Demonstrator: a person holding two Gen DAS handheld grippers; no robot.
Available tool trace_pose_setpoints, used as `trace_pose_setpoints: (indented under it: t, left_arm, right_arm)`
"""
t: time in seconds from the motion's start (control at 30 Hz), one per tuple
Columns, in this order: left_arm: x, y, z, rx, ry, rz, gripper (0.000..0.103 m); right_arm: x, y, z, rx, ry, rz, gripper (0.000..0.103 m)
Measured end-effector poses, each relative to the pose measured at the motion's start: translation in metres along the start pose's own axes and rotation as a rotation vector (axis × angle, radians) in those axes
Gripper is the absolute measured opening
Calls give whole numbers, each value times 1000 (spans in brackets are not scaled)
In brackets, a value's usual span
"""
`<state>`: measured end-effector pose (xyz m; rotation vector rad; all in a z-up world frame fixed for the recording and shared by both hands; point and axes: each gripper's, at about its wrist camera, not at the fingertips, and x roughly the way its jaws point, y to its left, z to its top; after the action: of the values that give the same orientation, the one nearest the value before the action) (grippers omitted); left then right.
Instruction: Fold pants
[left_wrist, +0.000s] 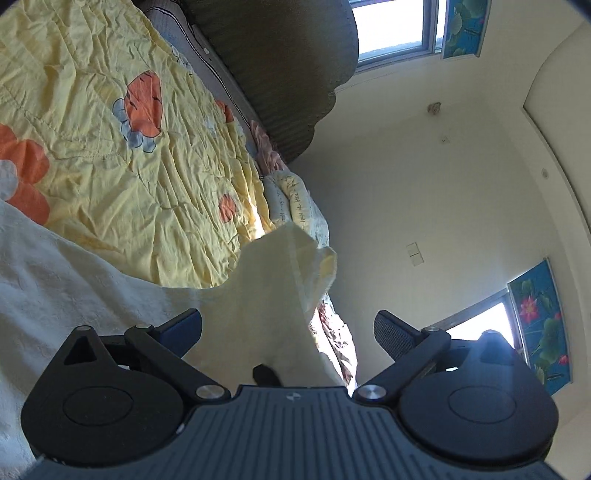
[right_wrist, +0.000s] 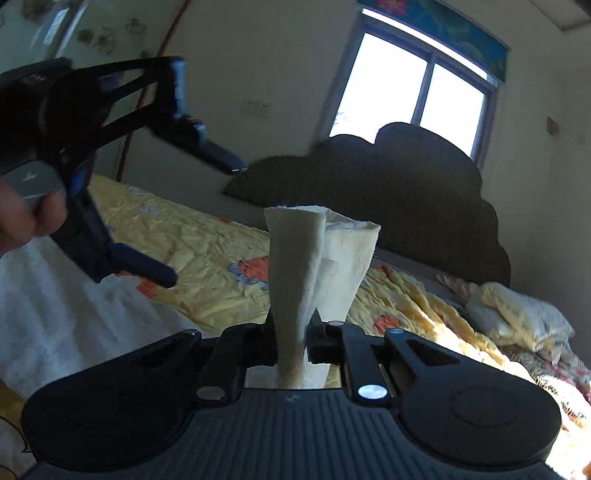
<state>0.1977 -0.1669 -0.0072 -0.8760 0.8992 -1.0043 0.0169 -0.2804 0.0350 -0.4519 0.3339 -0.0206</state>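
The right claw (right_wrist: 293, 332) is clamped on a bunched fold of the cream pants (right_wrist: 314, 266), which stick up from between its fingers like a cone. The left claw (left_wrist: 288, 328) stands wide apart; pants cloth lies in the gap, but neither finger presses it. Seen from the right wrist, that left claw hangs at the upper left, a hand (right_wrist: 22, 218) gripping its handle. The rest of the pants spread over the near left of the bed, on a yellow quilt (left_wrist: 110, 147) with orange flowers. Far off stand a dark headboard (right_wrist: 388, 192) and a bright window (right_wrist: 413, 88).
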Motion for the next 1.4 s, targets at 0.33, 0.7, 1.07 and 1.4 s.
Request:
trace_pose_setpoints:
  t: [0.33,0.7,1.07,1.4]
  left_arm:
    - [-19,48,12,-73,18,234,5]
    - [-76,23,8,384,-135,624,5]
    - [-123,68,9,206,-163,692,46]
    - [-141,35,-4,341,-304,909,49]
  right_arm:
    - [0,72,4,-243,-29,49,13]
    - [16,154,18,-495,-102,155,13]
    - [-14,144,26,-395,-66,433,32]
    - [-16,134,33,-296,-49,460,32]
